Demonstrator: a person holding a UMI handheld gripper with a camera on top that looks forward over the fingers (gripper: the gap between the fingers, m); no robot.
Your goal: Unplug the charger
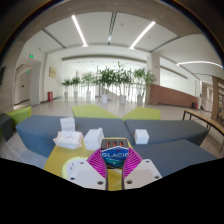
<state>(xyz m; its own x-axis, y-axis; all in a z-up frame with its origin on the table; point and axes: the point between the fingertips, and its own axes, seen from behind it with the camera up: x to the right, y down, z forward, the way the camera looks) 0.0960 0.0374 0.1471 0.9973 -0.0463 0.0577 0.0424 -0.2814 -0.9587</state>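
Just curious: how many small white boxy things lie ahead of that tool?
3 beyond the gripper: middle white block, left white block, right white block. More may be hidden.

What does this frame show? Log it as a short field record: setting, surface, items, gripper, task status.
setting: large hall, ceiling strip lights, plants in the distance
surface: grey table
items: white boxes just ahead of the fingers, another white box to one side
hand-held gripper: pink pads close together around a dark label; contact unclear
task status: no charger identifiable
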